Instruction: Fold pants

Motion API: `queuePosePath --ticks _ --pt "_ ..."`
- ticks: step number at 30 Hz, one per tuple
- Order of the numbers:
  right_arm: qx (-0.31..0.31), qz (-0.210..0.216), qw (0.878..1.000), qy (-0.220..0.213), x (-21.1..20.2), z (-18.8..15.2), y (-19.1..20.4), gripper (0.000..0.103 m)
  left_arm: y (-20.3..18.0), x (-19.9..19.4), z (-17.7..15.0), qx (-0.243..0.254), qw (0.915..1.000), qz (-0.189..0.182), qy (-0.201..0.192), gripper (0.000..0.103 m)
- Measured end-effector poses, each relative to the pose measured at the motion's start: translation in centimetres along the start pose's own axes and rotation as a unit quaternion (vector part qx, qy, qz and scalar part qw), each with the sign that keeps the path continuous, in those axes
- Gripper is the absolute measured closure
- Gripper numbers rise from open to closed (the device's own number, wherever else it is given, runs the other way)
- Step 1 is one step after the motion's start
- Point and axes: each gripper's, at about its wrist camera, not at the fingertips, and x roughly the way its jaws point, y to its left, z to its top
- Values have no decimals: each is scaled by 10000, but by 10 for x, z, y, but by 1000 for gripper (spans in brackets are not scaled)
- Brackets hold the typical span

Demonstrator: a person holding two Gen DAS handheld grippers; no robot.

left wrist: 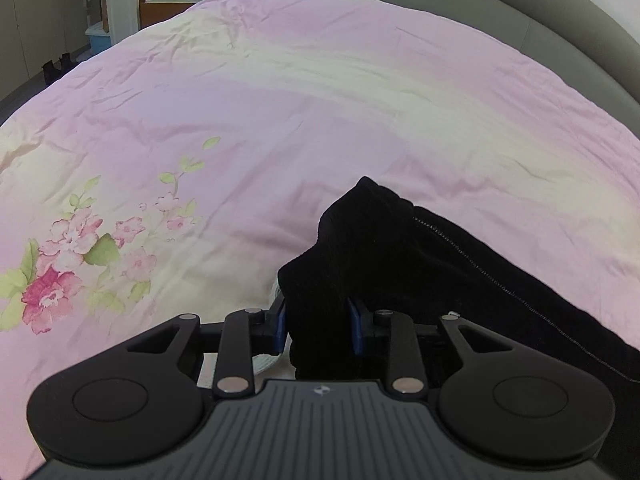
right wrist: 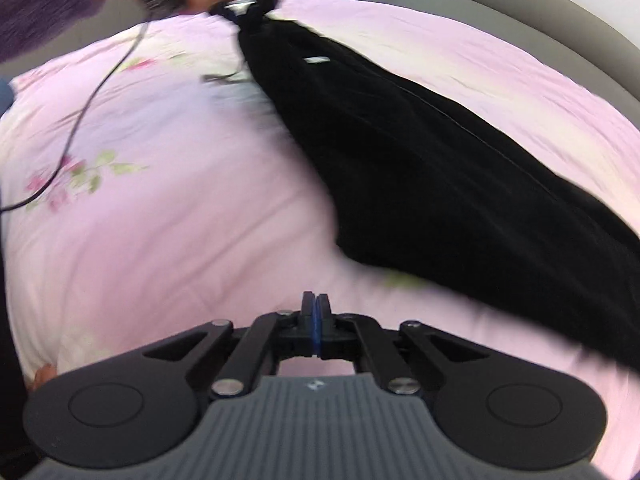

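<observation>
Your left hand-held gripper: blue pads clamped on bunched end of black pants. Pants trail from that grip diagonally across pink floral bedspread, far end lifted. Your right hand-held gripper: pads pressed together, nothing between, hovering over bedspread, apart from pants. Right view motion-blurred.

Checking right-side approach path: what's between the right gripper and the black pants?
Right wrist view: only bare pink floral duvet between the shut, empty right gripper and the black pants. The left gripper clamps their far end.
</observation>
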Motion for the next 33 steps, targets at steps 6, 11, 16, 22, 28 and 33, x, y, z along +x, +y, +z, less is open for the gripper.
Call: queuePosePath --ticks 6,11,16,22,28,33 --pt "-815 -623 9934 -521 4 -4 -1 59 4 13 -6 156 9996 169 140 70" --pt "-1236 -594 9892 -524 29 -3 3 58 2 12 -8 228 9995 212 106 70" --pt "-985 -1249 9803 -1169 29 -5 4 58 4 14 -7 203 9996 171 129 70" --pt "-1389 -1239 9729 -1374 27 -1 11 53 3 15 -8 273 9994 168 125 70" --pt "-968 -1163 9820 -1127 52 7 -11 66 3 15 -7 270 9994 172 156 70" --pt "-1144 -643 9868 -947 24 24 -1 99 6 15 -2 193 9995 138 220 70"
